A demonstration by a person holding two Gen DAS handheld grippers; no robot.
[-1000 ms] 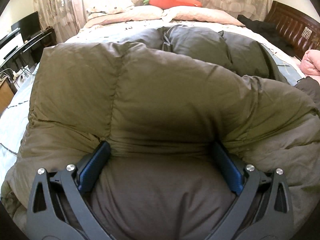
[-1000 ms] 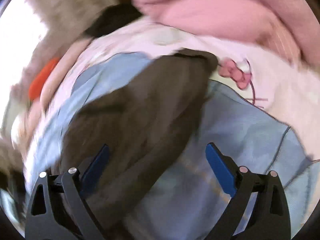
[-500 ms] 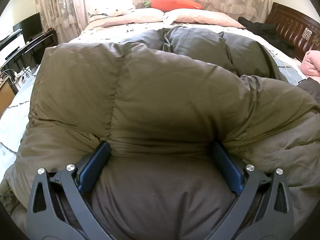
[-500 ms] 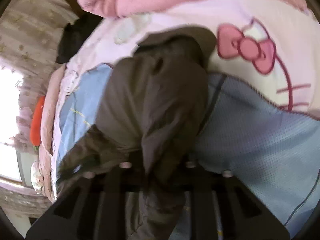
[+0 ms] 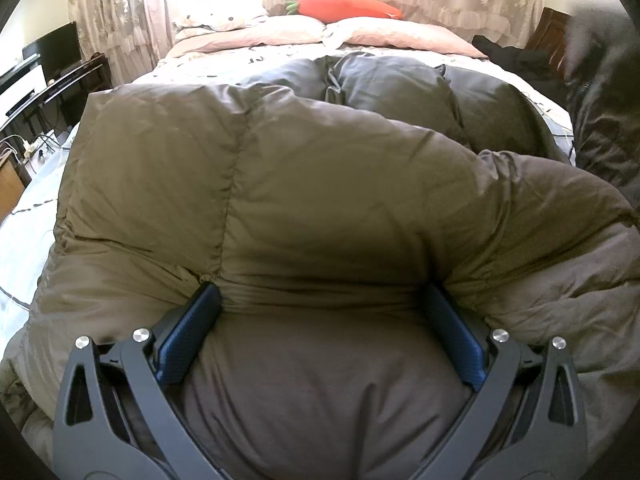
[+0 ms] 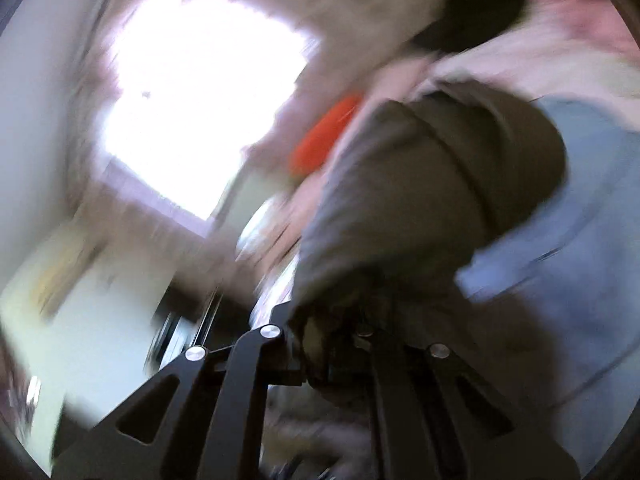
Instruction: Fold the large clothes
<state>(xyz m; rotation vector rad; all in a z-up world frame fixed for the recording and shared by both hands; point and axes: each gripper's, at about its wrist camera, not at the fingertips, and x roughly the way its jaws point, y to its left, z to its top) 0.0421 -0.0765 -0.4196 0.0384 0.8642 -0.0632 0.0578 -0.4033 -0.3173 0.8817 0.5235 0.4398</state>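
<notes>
A large olive-brown puffy coat (image 5: 280,184) lies spread over the bed. My left gripper (image 5: 320,308) is open, its blue pads (image 5: 188,332) pressed down into the padding on either side of a bulge of the coat. My right gripper (image 6: 340,344) is shut on the coat's sleeve (image 6: 420,184) and holds it lifted; the view is heavily blurred. The raised sleeve also shows at the right edge of the left wrist view (image 5: 600,92).
The bed has a light blue sheet (image 6: 560,240), pink pillows (image 5: 360,32) and an orange carrot plush (image 5: 344,4) at its head. A black garment (image 5: 516,56) lies by the dark wooden bed frame. A desk with a monitor (image 5: 52,52) stands left.
My right gripper closed on the sleeve, then lifted and swung it up toward the coat body; the sleeve now enters the left view's right edge. The left gripper stayed pressed in place.
</notes>
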